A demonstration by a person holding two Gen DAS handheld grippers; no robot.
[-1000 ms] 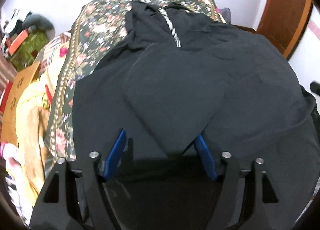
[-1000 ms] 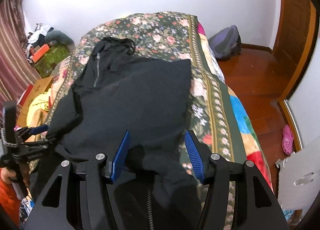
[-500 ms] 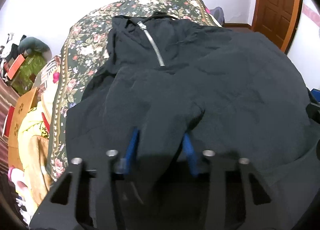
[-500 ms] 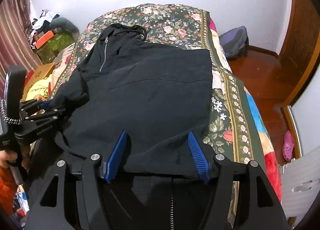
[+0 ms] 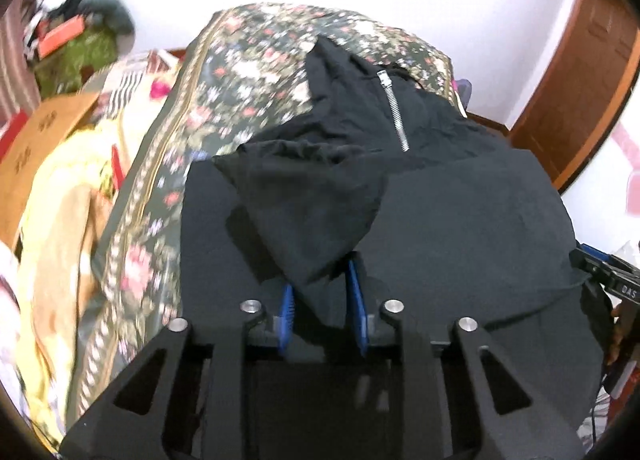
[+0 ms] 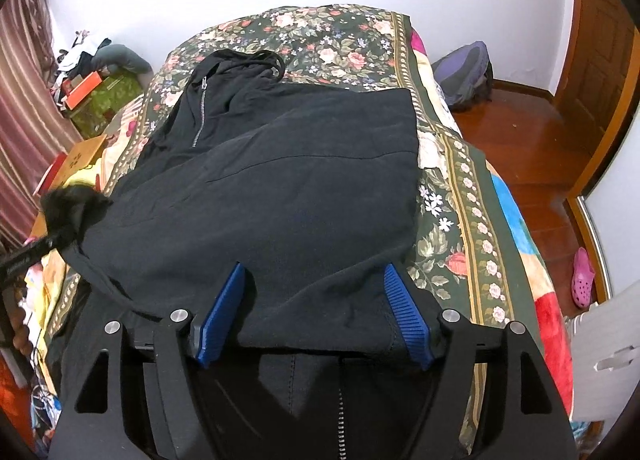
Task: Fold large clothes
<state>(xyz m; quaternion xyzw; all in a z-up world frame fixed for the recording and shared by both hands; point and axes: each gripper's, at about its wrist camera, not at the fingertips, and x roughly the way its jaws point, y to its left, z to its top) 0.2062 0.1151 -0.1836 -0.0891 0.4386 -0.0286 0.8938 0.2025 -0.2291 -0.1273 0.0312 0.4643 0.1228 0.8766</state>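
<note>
A black zip-up jacket (image 6: 280, 188) lies spread on the floral bedspread (image 6: 344, 40), its silver zipper (image 5: 394, 116) towards the far end. My left gripper (image 5: 320, 300) is shut on a bunched fold of the jacket's sleeve (image 5: 308, 196), which it holds raised over the garment's left side. In the right wrist view that sleeve end (image 6: 72, 204) shows as a blurred dark lump at the left edge. My right gripper (image 6: 314, 308) is over the jacket's near hem. Its jaws are opening, and the blue pads (image 6: 224, 308) stand apart from the cloth lying between them.
The bed's right edge drops to a wooden floor (image 6: 532, 148) with a grey backpack (image 6: 464, 72), a pink clog (image 6: 582, 272) and a brown door (image 6: 600, 72). Left of the bed are a cardboard box (image 5: 36, 140), yellow bedding (image 5: 60, 220) and piled clutter (image 6: 92, 76).
My left gripper shut on the sleeve fold and carried it up and to the left. The right gripper's jaws widened and the cloth it held settled flat on the bed.
</note>
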